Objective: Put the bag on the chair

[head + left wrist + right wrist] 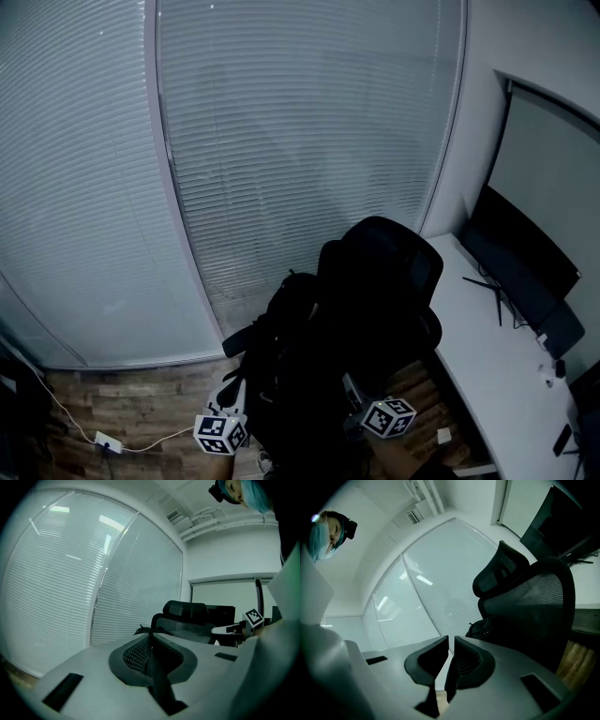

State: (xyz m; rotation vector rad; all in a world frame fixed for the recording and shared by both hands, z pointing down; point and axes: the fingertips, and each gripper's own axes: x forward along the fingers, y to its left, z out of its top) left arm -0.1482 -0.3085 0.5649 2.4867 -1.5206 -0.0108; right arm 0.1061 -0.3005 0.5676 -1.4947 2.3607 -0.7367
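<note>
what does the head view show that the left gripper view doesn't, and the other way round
Only the head view: the wood floor and a white power strip lying on it.
Only the left gripper view: the ceiling vent and the left gripper seen along its own jaws, which are together.
Both: the blinds, the black office chair and the black bag, though only the bag's top peeks over the jaws.
</note>
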